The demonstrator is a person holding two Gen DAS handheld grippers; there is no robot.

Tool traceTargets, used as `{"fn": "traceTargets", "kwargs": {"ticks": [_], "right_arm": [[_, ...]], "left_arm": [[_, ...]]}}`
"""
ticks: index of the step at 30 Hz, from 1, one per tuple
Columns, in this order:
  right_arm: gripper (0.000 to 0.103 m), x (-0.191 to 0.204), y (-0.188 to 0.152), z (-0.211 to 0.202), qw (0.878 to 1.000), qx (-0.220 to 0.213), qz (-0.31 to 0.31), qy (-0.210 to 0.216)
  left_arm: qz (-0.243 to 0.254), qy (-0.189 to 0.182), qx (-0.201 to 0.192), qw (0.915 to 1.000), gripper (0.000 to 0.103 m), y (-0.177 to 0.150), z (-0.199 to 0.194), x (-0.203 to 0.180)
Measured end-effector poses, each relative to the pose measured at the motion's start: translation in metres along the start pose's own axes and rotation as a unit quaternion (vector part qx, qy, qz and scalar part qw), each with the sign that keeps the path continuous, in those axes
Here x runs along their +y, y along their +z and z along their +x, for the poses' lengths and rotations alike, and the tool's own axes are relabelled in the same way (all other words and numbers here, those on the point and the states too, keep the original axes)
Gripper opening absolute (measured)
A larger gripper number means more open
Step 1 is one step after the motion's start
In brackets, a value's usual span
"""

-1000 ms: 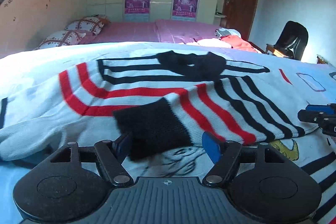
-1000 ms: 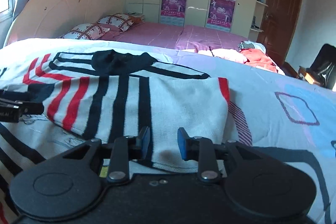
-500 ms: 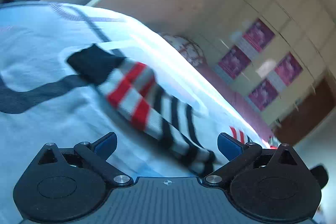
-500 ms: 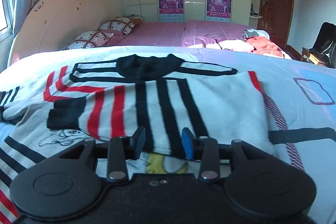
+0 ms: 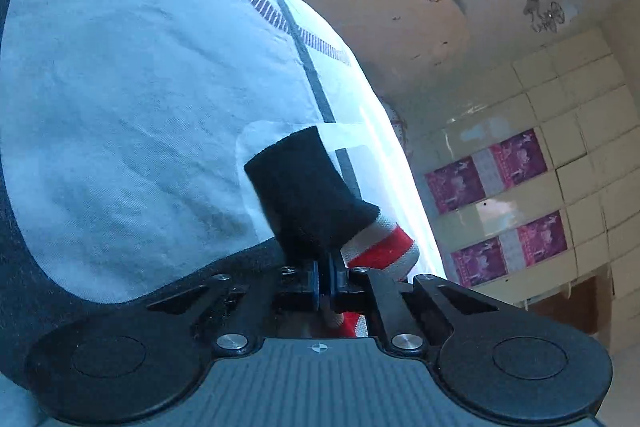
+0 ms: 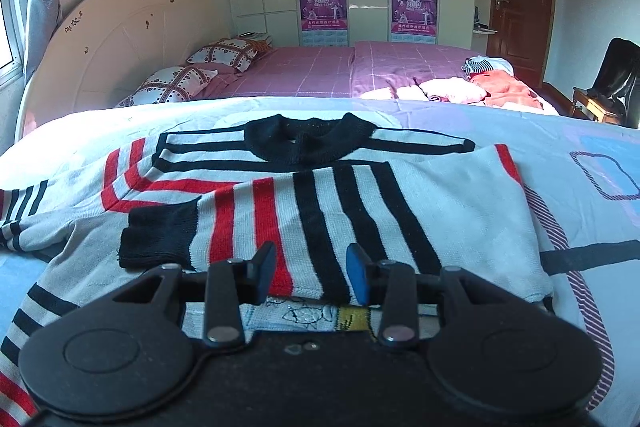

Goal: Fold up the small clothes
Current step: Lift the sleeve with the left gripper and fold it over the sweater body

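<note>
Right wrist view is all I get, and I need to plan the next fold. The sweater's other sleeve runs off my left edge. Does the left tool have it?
Observer: Yes. The left tool is shut on the black cuff of that sleeve.
Operator: Where on the cuff does it grip?
Observer: At the cuff's near end. Most of the cuff sticks out ahead of the tool, with the sleeve's red and white stripes just beside the grip.
Operator: Is any bedding caught too?
Observer: Only sweater knit shows in the grip. The pale blue sheet lies behind the cuff.
</note>
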State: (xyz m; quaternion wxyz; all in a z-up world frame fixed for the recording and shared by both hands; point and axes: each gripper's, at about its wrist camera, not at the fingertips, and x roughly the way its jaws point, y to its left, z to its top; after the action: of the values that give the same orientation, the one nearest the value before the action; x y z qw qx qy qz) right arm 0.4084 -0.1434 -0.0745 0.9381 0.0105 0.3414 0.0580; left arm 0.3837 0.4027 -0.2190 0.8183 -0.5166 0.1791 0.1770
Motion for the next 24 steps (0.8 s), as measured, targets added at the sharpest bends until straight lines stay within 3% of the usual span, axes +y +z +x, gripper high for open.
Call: {"fn": "traceTargets", "kwargs": {"ticks": [3, 5, 6, 9, 12, 16, 18, 21, 22, 24], "right_arm": [[0.038, -0.009, 0.0, -0.005, 1.0, -0.006, 0.009, -0.007], [0.038, -0.017, 0.0, -0.009, 1.0, -0.011, 0.016, -0.014], [0.038, -0.023, -0.001, -0.012, 1.0, -0.014, 0.021, -0.018], [0.038, -0.041, -0.006, -0.018, 0.999, -0.02, 0.038, -0.027], [0.038, -0.059, -0.009, -0.021, 0.998, -0.022, 0.052, -0.033], [0.038, -0.086, -0.013, -0.025, 0.996, -0.025, 0.071, -0.039], [0.038, -0.098, -0.014, -0.028, 0.996, -0.024, 0.081, -0.043], [0.04, -0.115, -0.015, -0.029, 0.995, -0.018, 0.096, -0.036], [0.042, -0.119, -0.015, -0.027, 0.994, -0.013, 0.104, -0.028], [0.044, -0.124, -0.011, -0.022, 0.992, -0.007, 0.124, -0.001]], "left_arm": [[0.03, -0.028, -0.041, 0.9983, 0.004, -0.007, -0.015, -0.036], [0.077, -0.059, -0.062, 0.9933, 0.004, -0.015, -0.021, -0.077], [0.106, -0.073, -0.067, 0.9894, 0.004, -0.022, -0.022, -0.099], [0.212, -0.125, -0.062, 0.9674, 0.004, -0.057, -0.02, -0.18], [0.329, -0.155, -0.029, 0.9313, 0.004, -0.119, -0.013, -0.253], [0.433, -0.164, 0.038, 0.8854, 0.004, -0.222, 0.015, -0.309], [0.485, -0.154, 0.075, 0.8577, 0.004, -0.273, 0.032, -0.322], [0.555, -0.133, 0.17, 0.8033, 0.004, -0.347, 0.06, -0.328], [0.576, -0.122, 0.183, 0.7875, 0.005, -0.367, 0.061, -0.327], [0.613, -0.117, 0.142, 0.7685, 0.005, -0.382, 0.045, -0.327]]}}
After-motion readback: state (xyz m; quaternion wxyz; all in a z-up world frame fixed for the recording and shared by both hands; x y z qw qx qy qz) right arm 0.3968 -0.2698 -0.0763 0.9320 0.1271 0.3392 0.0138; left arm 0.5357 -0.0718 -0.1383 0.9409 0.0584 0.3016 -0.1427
